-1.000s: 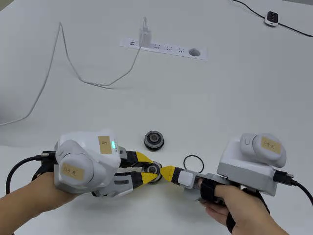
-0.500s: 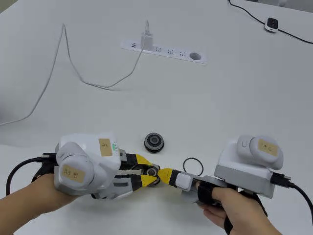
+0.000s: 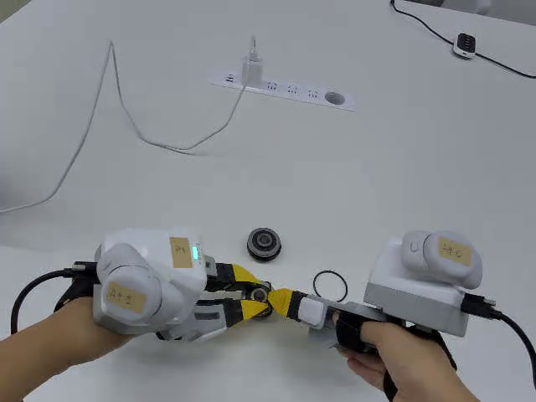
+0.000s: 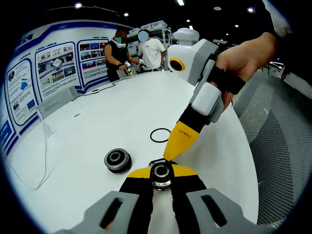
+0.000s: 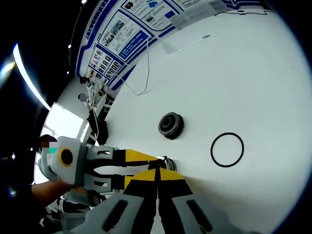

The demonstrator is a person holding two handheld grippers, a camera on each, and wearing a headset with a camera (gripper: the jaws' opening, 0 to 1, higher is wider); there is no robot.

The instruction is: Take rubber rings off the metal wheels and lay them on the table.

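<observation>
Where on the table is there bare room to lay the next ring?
Bare table lies between the power strip and the loose wheel, and right of the ring beyond the right gripper. Crowded around the left gripper's held wheel, with the loose wheel and ring close by.

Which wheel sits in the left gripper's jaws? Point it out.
The nearer wheel, clamped between the left gripper's yellow jaws; the other wheel lies free on the table.

Head view: bright, even overhead light on the white table (image 3: 377, 167); the loose rubber ring (image 3: 331, 284) casts barely any shadow. Gripper views: strong fisheye bending at the edges. Left: ceiling lamps (image 4: 78, 5) at top. Right: glare streak (image 5: 27, 73) at upper left.
</observation>
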